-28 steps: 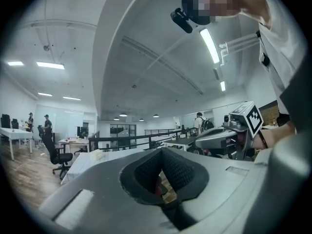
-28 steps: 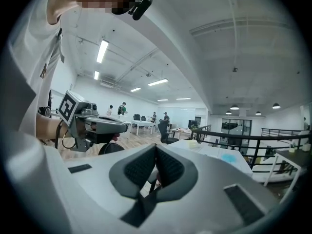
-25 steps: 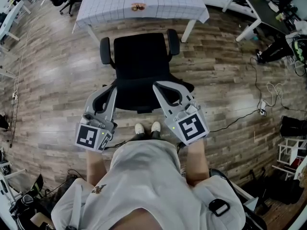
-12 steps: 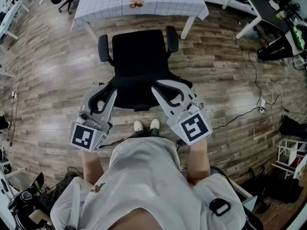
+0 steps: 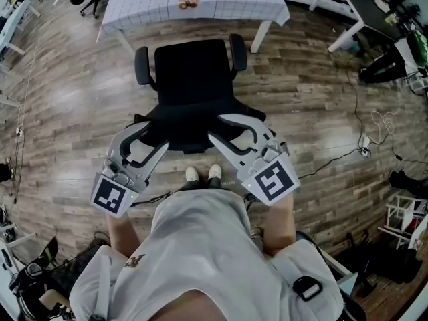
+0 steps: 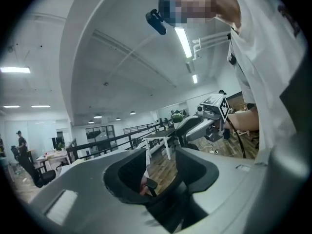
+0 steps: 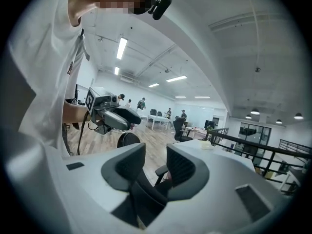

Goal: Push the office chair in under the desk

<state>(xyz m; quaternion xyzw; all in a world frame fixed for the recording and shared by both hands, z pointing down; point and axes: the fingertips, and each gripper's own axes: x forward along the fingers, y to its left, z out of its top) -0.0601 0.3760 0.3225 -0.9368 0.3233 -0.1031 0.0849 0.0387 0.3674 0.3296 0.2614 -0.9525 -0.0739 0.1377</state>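
Note:
The black office chair (image 5: 194, 79) stands in front of the desk (image 5: 194, 5) with the white checked cloth, seat facing it. My left gripper (image 5: 148, 138) is at the left end of the chair's backrest top and my right gripper (image 5: 231, 131) at the right end. Both have just been opening and now stand open, with the backrest edge low between the fingers and the pads off it. In the left gripper view the dark backrest (image 6: 165, 208) sits under the gap of the left gripper (image 6: 163, 172). The right gripper view shows the same: backrest (image 7: 146, 199) below the right gripper (image 7: 156, 167).
Wood floor surrounds the chair. A white desk leg (image 5: 262, 35) stands right of the chair's armrest (image 5: 239, 51). Cables (image 5: 374, 126) trail over the floor at the right, and other desks and chairs stand at the far left and right. The person's feet (image 5: 202, 174) are just behind the chair.
Both grippers' jaws have spread apart from shut. The chair has rolled a little toward the desk. The left gripper has swung outward to the left and rolled.

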